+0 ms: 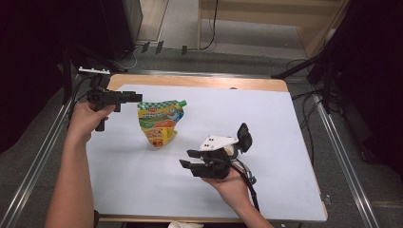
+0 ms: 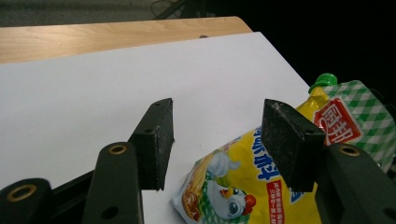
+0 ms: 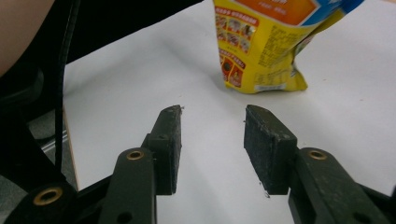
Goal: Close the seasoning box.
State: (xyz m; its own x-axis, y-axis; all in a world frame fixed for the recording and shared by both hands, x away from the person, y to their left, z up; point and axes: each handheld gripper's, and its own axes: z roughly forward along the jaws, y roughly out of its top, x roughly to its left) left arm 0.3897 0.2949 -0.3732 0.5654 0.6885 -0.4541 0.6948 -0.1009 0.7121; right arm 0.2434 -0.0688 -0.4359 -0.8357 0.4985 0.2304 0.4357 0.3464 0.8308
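A yellow and green spouted pouch (image 1: 159, 121) with a green cap (image 1: 183, 102) rests on the white sheet, cap toward the back right. My left gripper (image 1: 135, 98) hovers just left of the pouch's top, pointing right. In the left gripper view its jaws (image 2: 217, 119) stand open, with the pouch (image 2: 252, 186) low and to the right, partly behind the right jaw and not pressed by the pads. My right gripper (image 1: 187, 159) is at the front centre, pointing left. Its jaws (image 3: 212, 116) are open over bare sheet, with the pouch's bottom end (image 3: 261, 42) ahead of them.
The white sheet (image 1: 266, 123) covers most of a wooden table (image 1: 199, 81). Metal rails (image 1: 340, 156) run along both sides, and black stands sit at the back corners. A cable (image 1: 249, 187) trails from the right gripper. A pale object (image 1: 183, 224) peeks in at the front edge.
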